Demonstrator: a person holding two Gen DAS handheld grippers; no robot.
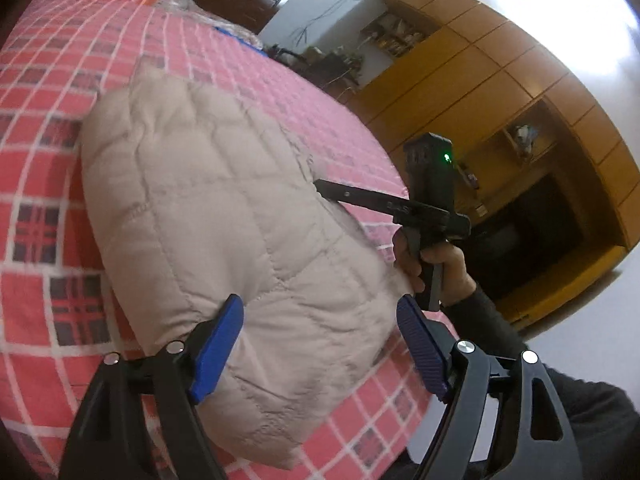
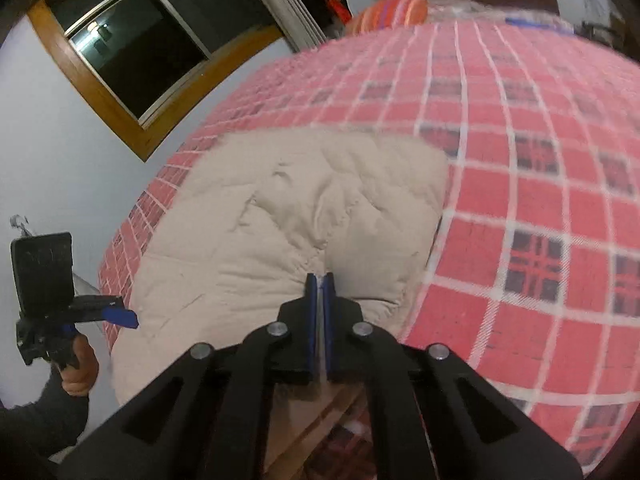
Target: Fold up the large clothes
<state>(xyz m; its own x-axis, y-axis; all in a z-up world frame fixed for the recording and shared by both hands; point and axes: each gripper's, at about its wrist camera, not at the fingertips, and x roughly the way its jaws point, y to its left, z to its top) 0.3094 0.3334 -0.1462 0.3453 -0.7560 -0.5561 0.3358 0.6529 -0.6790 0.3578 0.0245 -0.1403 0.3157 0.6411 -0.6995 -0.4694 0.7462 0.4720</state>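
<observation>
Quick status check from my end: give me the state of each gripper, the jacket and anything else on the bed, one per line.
Left gripper: open, jaws wide apart at the jacket's near edge.
Right gripper: shut on the jacket's edge.
Beige quilted jacket: folded into a puffy bundle, lying on the bed.
Checked bedspread: spread flat over the bed.
Striped pillow: at the far end.

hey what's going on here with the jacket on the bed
A person is folding a beige quilted jacket on a bed with a red checked bedspread, holding a gripper in each hand. The right gripper is shut on the jacket's near edge. The left gripper is open, its blue fingers on either side of the jacket's other end, not pinching it. The jacket already lies as a compact bundle.
</observation>
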